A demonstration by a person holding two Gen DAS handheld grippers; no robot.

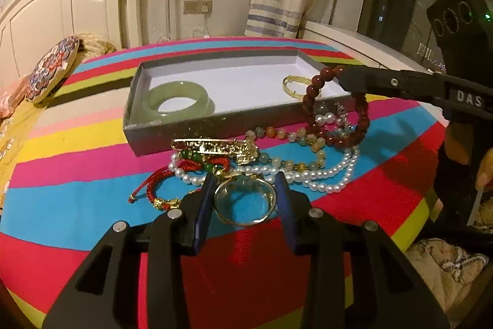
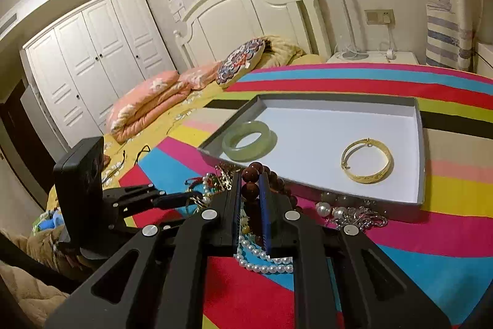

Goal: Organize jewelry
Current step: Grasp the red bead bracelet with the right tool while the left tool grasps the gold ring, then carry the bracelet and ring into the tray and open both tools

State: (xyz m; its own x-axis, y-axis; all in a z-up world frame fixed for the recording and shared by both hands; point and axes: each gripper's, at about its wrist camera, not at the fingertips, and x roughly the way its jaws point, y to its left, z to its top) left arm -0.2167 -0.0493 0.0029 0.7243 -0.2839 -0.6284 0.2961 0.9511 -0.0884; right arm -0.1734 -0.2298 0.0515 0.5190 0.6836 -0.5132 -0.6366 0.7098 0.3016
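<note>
A grey shallow box (image 1: 185, 133) (image 2: 420, 144) with a white floor holds a pale green jade bangle (image 1: 180, 102) (image 2: 246, 141) and a gold bangle (image 1: 297, 84) (image 2: 366, 161). In front of it lies a jewelry pile: pearl necklace (image 1: 323, 174) (image 2: 265, 265), coloured bead strand (image 1: 277, 131), red cord bracelet (image 1: 157, 193). My left gripper (image 1: 245, 187) (image 2: 191, 199) is low over the pile, pads touching both sides of a thin gold bangle with a green stone (image 1: 245, 201). My right gripper (image 2: 251, 178) (image 1: 342, 76) is shut on a dark red bead bracelet (image 1: 311, 100) (image 2: 250, 174), hanging over the box's near rim.
Everything rests on a bright striped cloth (image 1: 77, 199) over a bed. A round patterned cushion (image 1: 50, 71) and pink bedding (image 2: 148, 100) lie beyond the box, by the white headboard (image 2: 246, 11). A silver chain (image 2: 360, 215) lies by the box's front wall.
</note>
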